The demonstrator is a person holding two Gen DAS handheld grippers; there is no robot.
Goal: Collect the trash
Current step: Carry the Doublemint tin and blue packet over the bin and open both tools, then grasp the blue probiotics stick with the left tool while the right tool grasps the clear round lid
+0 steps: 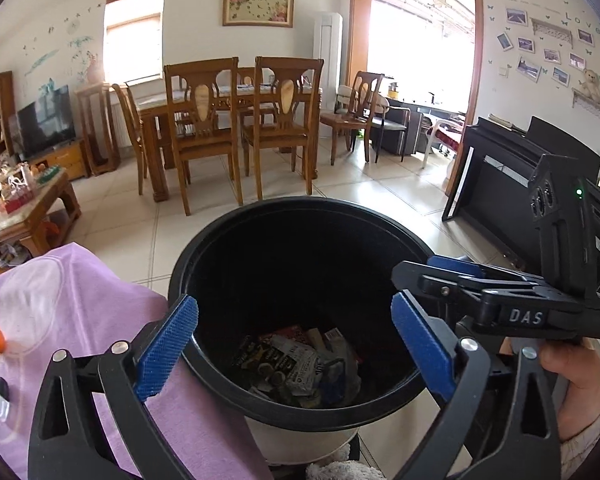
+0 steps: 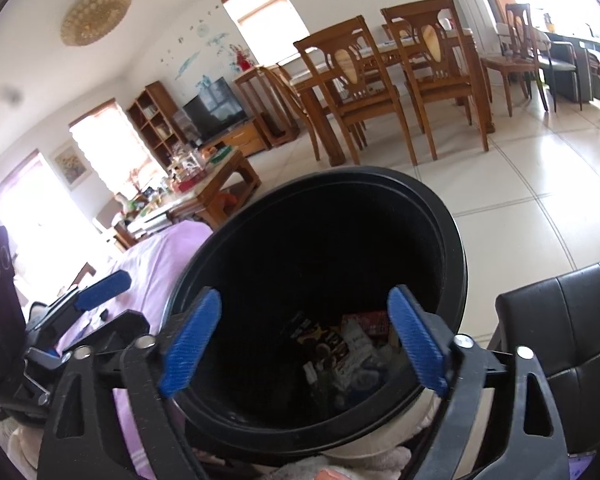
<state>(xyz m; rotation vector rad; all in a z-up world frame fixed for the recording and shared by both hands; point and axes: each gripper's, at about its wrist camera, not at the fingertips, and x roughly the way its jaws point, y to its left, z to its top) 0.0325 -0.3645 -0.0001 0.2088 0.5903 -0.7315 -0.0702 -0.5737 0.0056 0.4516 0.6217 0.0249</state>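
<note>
Trash (image 1: 300, 364) at bottom of bin (image 1: 300, 208): crumpled wrappers, printed packets, small cartons, dark and white with a red box at the far side; loose heap, no bag liner visible. Judged light, soft, crushable, likely slippery on glossy film; best taken by a folded edge or a carton corner, not by flat faces; nothing fragile apparent. Bin black, round, stiff rim, dark smooth inner wall, pale outer body below; stands just beside lilac cloth (image 1: 100, 300); rim the likely hold if bin itself needs shifting. Left gripper (image 1: 296, 344) over near rim, jaws wide, nothing between pads; right gripper (image 2: 306, 344) likewise wide and empty, aimed down into the mouth; both pointing into bin from above its near edge. Hand (image 1: 572, 376) on right gripper's handle, seen at lower right of left view. Beyond: tiled floor (image 1: 380, 188), wooden chairs (image 1: 284, 120) round table, TV (image 1: 46, 120) at left, black cabinet (image 1: 496, 184) at right.
</note>
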